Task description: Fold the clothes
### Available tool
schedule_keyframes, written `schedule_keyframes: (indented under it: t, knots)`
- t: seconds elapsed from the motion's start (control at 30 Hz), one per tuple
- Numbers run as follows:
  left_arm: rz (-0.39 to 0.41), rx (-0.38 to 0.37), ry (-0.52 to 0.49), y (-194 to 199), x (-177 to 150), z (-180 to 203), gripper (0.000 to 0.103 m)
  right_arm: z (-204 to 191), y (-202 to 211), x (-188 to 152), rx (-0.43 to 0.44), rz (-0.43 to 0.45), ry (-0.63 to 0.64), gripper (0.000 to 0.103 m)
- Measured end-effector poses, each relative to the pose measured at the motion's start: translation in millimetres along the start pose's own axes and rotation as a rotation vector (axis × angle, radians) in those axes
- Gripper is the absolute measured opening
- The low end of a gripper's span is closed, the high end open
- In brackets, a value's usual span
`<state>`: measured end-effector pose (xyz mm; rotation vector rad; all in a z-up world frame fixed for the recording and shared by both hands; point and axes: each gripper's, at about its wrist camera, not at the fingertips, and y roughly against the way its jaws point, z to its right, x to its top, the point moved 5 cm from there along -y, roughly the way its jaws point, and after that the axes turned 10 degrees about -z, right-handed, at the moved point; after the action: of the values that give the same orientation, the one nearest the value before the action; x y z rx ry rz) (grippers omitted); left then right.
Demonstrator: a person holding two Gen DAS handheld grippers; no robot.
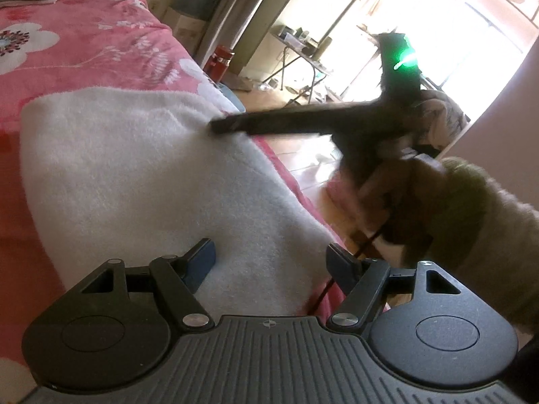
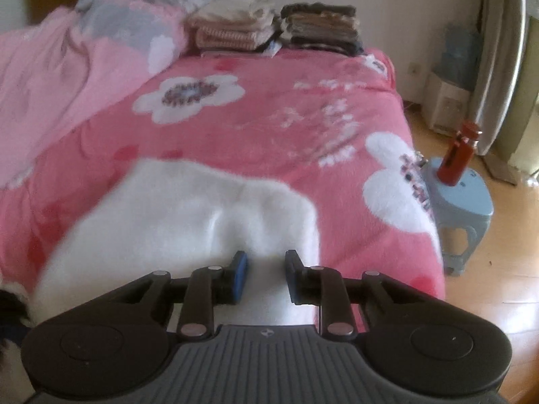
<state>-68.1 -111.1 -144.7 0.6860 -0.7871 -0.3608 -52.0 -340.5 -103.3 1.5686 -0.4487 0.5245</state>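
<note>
A white fleece garment (image 1: 141, 181) is lying folded on the pink flowered bedspread (image 1: 101, 47), spreading out just ahead of and beneath the left gripper (image 1: 271, 262), whose jaws are standing wide apart over the cloth and pinching nothing. The right gripper (image 2: 263, 277) is hovering at the near edge of the same white garment (image 2: 188, 215), its jaws sitting partly apart with white cloth showing in the gap; whether its pads are pressing on the fabric I cannot tell. In the left wrist view the right gripper (image 1: 219, 124) is reaching in, blurred, from the right, its tip at the garment's far edge. Far ahead of the right gripper two stacks of folded clothes (image 2: 276, 27) are resting on the bed. To its right a red bottle (image 2: 456, 158) is standing on a blue stool (image 2: 461, 208).
</note>
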Motion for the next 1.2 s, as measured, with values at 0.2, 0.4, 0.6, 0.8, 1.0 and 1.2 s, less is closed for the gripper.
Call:
schedule_keyframes:
  t: [0.2, 0.4, 0.6, 0.8, 1.0, 1.2]
  knots:
    - [0.003, 0.011, -0.004, 0.9, 0.2, 2.5, 0.073, -4.7, 33.4, -16.7, 0.053, 0.021, 0.006, 0.026]
    - [0.067, 0.013, 0.037, 22.7, 4.7, -3.3, 0.071, 3.3, 2.4, -44.0, 0.083, -0.034, -0.078, 0.025]
    - [0.135, 0.174, 0.049, 50.1, 5.6, -26.8, 0.07, -3.7, 38.3, -41.7, 0.067, 0.01, -0.055, 0.026]
    - [0.061, 0.314, -0.061, 31.4, -11.5, -23.3, 0.073, -15.4, 73.8, -61.9, 0.185, 0.039, -0.069, 0.026]
    - [0.042, 0.341, -0.106, 25.0, -15.5, -21.2, 0.075, -31.7, 35.7, -100.7, 0.035, -0.064, 0.065, 0.025]
    - [0.039, 0.334, -0.089, 26.2, -17.5, -22.4, 0.076, -35.2, 57.7, -88.0, 0.021, -0.068, 0.072, 0.025]
